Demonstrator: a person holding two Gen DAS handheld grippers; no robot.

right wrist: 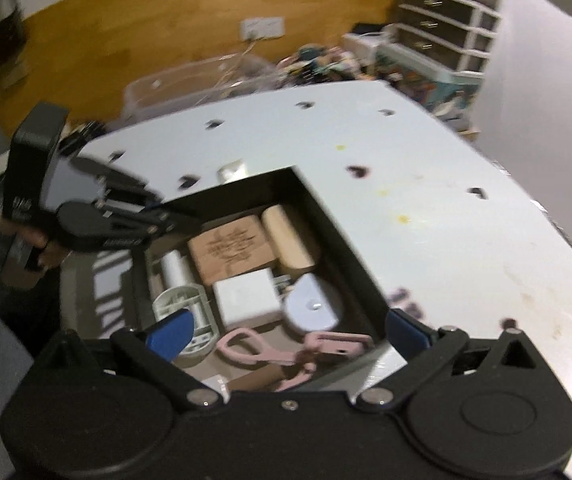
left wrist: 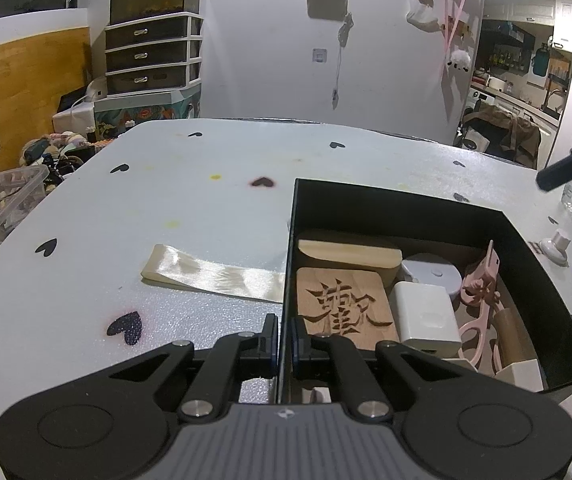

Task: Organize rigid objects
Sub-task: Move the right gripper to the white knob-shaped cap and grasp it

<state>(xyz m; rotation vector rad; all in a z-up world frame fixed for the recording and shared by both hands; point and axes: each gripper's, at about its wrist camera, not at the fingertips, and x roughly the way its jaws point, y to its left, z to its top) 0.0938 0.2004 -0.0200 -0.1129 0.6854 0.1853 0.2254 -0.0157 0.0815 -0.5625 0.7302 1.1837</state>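
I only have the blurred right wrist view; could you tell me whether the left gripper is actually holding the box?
Observer: Yes. The left gripper has its jaws shut on the box wall, one inside and one outside.
Operator: Is anything on the table outside my frame?
Observer: A white knob stands beside the box, apart from its wall.
Operator: And the pale thing beyond the box?
Observer: A ribbon, lying flat, with one end reaching the box wall.
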